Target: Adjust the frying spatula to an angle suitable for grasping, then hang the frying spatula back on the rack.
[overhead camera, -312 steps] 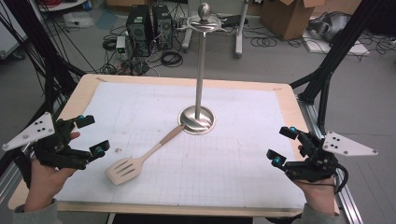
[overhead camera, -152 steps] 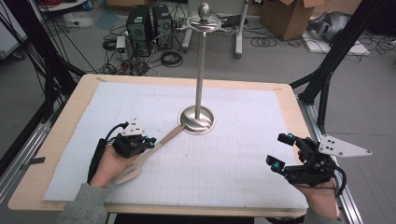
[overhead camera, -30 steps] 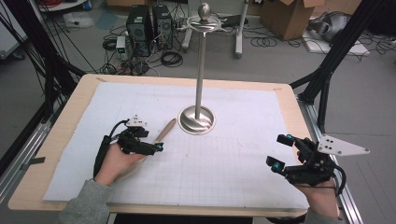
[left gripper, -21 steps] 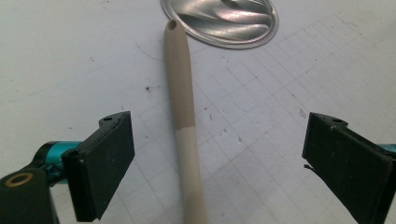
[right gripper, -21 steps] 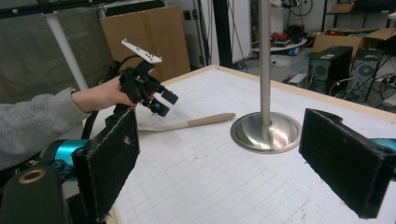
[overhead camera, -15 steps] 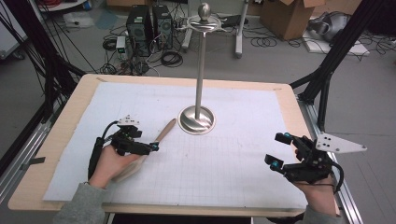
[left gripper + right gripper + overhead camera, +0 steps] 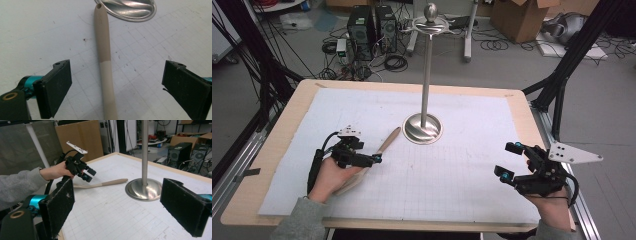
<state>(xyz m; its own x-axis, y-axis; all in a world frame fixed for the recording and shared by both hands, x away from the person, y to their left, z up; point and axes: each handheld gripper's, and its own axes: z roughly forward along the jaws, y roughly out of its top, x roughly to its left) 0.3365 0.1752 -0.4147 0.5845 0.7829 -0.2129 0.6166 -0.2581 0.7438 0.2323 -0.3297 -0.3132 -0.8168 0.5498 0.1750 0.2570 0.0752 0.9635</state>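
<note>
Two grippers work over the white gridded surface [image 7: 462, 170], and between them we count one thing in hand – a wooden spatula [image 7: 384, 147]. It lies flat on the surface, its handle end pointing at, and just short of, the round steel base of the stand [image 7: 423, 128], whose thin pole rises upright to a knob at the top. No container stands on the surface.

Our left gripper [image 7: 367, 161] hovers over the spatula near the middle of its length; in the left gripper view the handle [image 7: 103, 57] runs straight up between the two black pads, which stand wide apart and touch nothing. So the jaws are fully spread, straddling the handle without holding it. The blade end is hidden under our left hand [image 7: 334, 175] in the high view.

Our right gripper [image 7: 509, 161] waits near the right edge of the surface, well apart from spatula and stand, its jaws also wide open and empty.

Against the picture half a second back, little differs – the left gripper has turned slightly toward the handle, while spatula, stand and right gripper lie as they did.
</note>
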